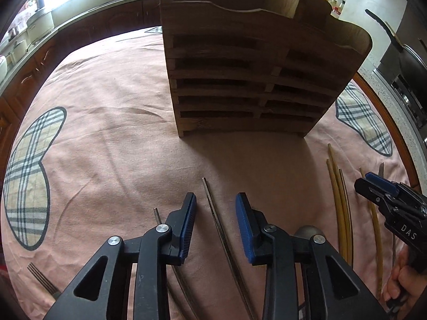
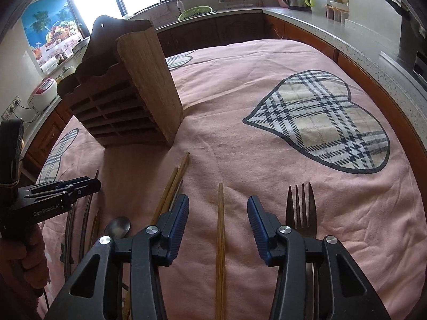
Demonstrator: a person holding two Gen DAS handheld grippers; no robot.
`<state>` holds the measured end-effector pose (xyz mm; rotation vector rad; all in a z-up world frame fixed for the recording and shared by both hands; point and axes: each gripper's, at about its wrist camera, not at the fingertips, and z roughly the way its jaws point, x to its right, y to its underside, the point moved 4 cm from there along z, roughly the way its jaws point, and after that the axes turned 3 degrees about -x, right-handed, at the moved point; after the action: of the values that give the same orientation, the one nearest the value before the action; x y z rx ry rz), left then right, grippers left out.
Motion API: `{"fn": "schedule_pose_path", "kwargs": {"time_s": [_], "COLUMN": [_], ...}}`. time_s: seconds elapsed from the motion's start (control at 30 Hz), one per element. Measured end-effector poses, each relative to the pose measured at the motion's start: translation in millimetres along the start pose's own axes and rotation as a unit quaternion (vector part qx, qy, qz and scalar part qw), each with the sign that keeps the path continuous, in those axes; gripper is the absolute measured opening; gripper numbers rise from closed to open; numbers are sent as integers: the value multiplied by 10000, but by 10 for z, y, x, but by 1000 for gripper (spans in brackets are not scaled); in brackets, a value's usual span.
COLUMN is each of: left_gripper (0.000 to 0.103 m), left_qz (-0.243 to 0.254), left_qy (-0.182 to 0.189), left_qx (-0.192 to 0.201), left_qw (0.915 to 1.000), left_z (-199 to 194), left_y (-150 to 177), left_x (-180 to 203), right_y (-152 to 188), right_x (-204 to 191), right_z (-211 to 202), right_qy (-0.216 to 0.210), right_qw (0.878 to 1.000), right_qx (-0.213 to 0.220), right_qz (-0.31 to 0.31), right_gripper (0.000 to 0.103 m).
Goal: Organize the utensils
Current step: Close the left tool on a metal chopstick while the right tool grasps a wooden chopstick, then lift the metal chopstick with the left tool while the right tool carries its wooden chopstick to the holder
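A wooden slatted utensil holder (image 1: 240, 80) stands upright on the pink tablecloth; it also shows in the right wrist view (image 2: 128, 101). My left gripper (image 1: 216, 200) is open, its jaws on either side of a thin metal chopstick (image 1: 213, 202) lying on the cloth. My right gripper (image 2: 217, 205) is open, its jaws on either side of a wooden chopstick (image 2: 220, 229). A fork (image 2: 300, 210) lies just right of it. More wooden chopsticks (image 2: 173, 186) and a metal spoon (image 2: 117, 226) lie to its left. Yellow-brown chopsticks (image 1: 339, 194) lie right of my left gripper.
The right gripper shows at the right edge of the left wrist view (image 1: 387, 202); the left gripper shows at the left of the right wrist view (image 2: 53, 194). Another fork (image 1: 42, 280) lies at lower left. Kitchen counters (image 2: 307, 18) surround the table (image 2: 267, 61).
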<state>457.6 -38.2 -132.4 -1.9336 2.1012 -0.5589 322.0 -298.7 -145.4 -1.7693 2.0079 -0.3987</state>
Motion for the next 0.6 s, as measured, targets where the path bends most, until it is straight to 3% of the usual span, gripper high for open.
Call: {"fn": "schedule_pose_path", "kwargs": {"time_s": [0.1,0.17,0.2,0.37,0.6], "left_gripper": [8,6,6,4,4], "left_qz": [95,164,187,96,-28], "left_qy": [1,-12,4,259,621], "left_qx": [-2,21,26,134,508], "left_qw": [10000,9999,9998,9995,9968], "left_z": [76,105,116,55,-351], "left_y": [-28,-22,-18,5,96], "left_x": [63,117,146,177,272], "right_y": [-24,-41,-43,-48,-96], "right_x": [5,0,2,-38,-101], "right_z": [52,66,71,-44,-425], "right_qy": [148,139,104,-70,-220], "right_qw": [9998,9998,9999,9999,9989], "right_qx": [-11,-36,-53,32,406], "right_qz": [-128,-152,-126,-103,-24], "right_gripper": [31,7,5,4,4]}}
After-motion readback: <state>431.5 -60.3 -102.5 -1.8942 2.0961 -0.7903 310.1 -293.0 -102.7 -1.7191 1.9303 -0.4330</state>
